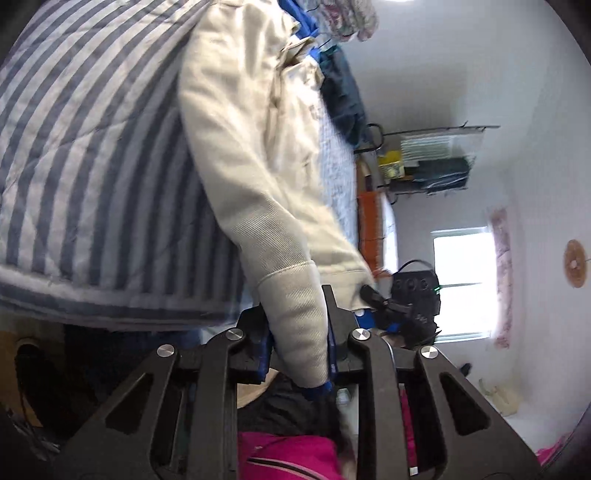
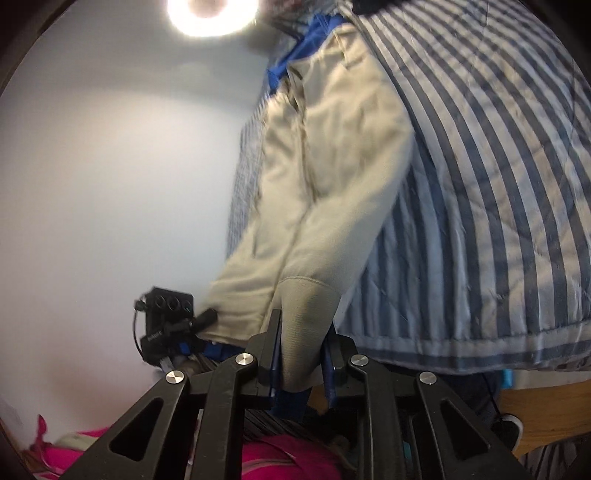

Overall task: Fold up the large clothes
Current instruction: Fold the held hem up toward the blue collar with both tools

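My left tool (image 1: 300,339) is clenched on one ribbed cuff (image 1: 295,325) of a cream jacket (image 1: 240,147), the knit bunched between both black jaws with a bit of blue lining showing at the lower edge. My right tool (image 2: 301,354) grips the other cuff (image 2: 304,332) the same way, pads pressed against the cream ribbing from either side. The jacket runs away from each tool along its sleeve toward the body of the garment, which lies on a blue-and-white striped quilt (image 1: 92,166); that quilt fills much of both wrist views and ends in a hemmed border close to my tools. Blue fabric shows at the jacket's far end, near the collar, in both views. From the left wrist camera I can see my right tool off to the side, a black body with a small green light, pinching the cream cloth at its tip; from the right wrist camera the left tool appears likewise beside the jacket's edge. Below both tools lies something bright pink (image 1: 288,458), seemingly another garment, blurred and partly hidden by the tool arms. In the left view the room beyond shows a bright window (image 1: 461,284), a wire shelf (image 1: 436,158) holding folded things, and a dark garment (image 1: 343,96) heaped past the jacket. The right view shows a plain pale wall and a glaring round lamp (image 2: 212,14).
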{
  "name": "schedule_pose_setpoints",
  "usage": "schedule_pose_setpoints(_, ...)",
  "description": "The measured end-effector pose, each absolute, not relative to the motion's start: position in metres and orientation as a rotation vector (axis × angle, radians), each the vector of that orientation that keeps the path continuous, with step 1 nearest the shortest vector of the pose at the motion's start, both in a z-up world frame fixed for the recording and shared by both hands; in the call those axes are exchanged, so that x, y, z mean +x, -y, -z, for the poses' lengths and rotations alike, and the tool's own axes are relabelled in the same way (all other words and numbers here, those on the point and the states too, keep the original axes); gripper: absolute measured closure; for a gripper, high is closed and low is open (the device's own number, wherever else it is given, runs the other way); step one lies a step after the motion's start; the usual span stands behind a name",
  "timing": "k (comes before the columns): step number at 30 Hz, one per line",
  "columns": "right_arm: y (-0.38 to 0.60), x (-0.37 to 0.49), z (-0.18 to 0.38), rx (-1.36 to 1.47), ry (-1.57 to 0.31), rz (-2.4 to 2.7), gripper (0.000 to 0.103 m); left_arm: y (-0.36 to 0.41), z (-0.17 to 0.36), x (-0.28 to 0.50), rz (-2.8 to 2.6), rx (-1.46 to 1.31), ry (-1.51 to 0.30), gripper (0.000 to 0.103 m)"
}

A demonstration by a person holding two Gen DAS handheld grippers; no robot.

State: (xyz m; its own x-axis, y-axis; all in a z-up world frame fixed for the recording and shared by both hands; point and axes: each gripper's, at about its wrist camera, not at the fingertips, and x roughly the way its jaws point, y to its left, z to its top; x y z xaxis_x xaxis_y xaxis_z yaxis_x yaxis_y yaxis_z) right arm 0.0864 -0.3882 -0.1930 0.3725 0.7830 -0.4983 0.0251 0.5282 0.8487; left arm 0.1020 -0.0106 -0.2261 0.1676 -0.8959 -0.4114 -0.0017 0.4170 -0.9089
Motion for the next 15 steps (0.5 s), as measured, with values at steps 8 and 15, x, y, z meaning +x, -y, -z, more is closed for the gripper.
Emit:
schedule_pose_setpoints(8, 0.397, 0.124, 0.163, 0.924, -0.996, -0.546, 0.087, 0.004, 0.202, 0.15, 0.764, -0.974, -1.161, 0.083)
schedule_pose_setpoints(15, 0.396, 0.182, 0.144, 0.856, -0.992, -0.469, 0.087, 0.009, 0.194, 0.199, 0.735, -0.988, -1.117, 0.083)
